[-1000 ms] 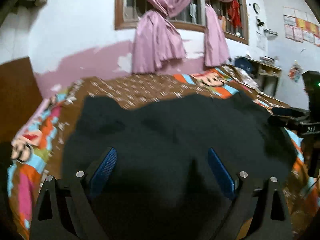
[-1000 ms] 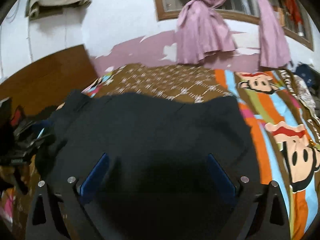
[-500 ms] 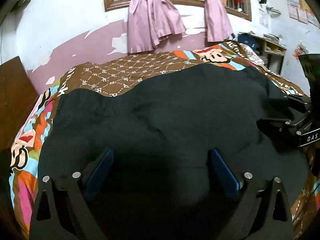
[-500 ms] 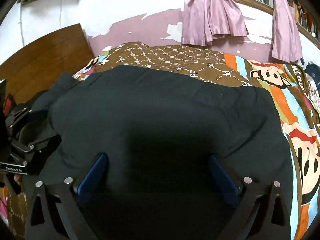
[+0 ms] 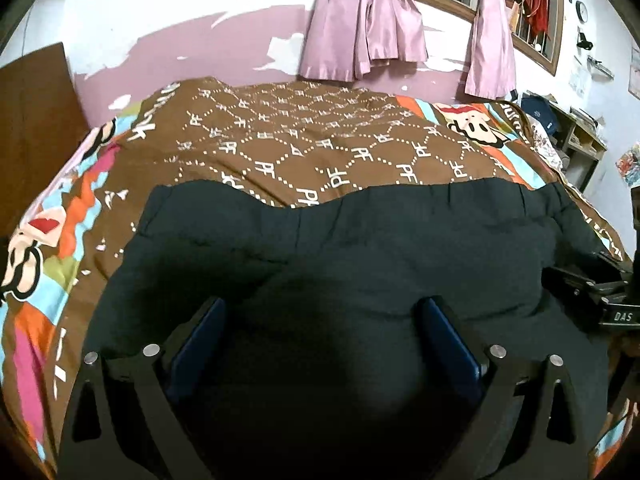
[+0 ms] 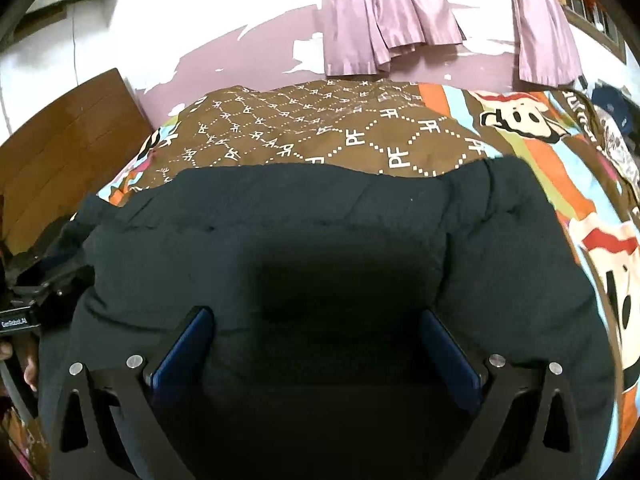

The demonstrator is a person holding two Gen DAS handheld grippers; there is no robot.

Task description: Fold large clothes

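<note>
**Op:** Left wrist view first. My left gripper (image 5: 320, 320) sits low over the black garment (image 5: 340, 248), blue pads (image 5: 200, 336) spread wide, nothing pinched between them. Jaws released.

**Log:** Where does the cloth lie?

**Op:** Spread flat across the bedspread (image 5: 300, 136), the brown one with white PF lettering and cartoon-monkey stripes down both sides. The garment's far edge runs wavy across mid-frame; brown cover shows beyond it up to the peeling pink wall (image 5: 180, 48). Pink curtains (image 5: 360, 28) hang knotted under the window. At the frame's right edge I see the right gripper (image 5: 592, 292), resting at the garment's right side; can't read its jaws from here.

**Log:** Anything left of the cloth?

**Op:** Striped cover, then a wooden headboard (image 5: 32, 120) at the frame's left.

**Log:** Right wrist view.

**Op:** Right gripper (image 6: 316, 332) likewise low over the same black garment (image 6: 320, 232), blue pads (image 6: 188, 344) wide apart, fabric lying under the gap, not clamped. Released too. A raised fold or seam crosses the cloth just past the fingertips. Bedspread (image 6: 340, 128) visible beyond the far hem, monkey print (image 6: 520, 116) to the right.

**Log:** The other tool?

**Op:** Left gripper (image 6: 32, 304) shows at the left edge, at the garment's left corner, a white label on its body. Headboard (image 6: 68, 132) behind it. Curtains (image 6: 384, 20) above.
</note>
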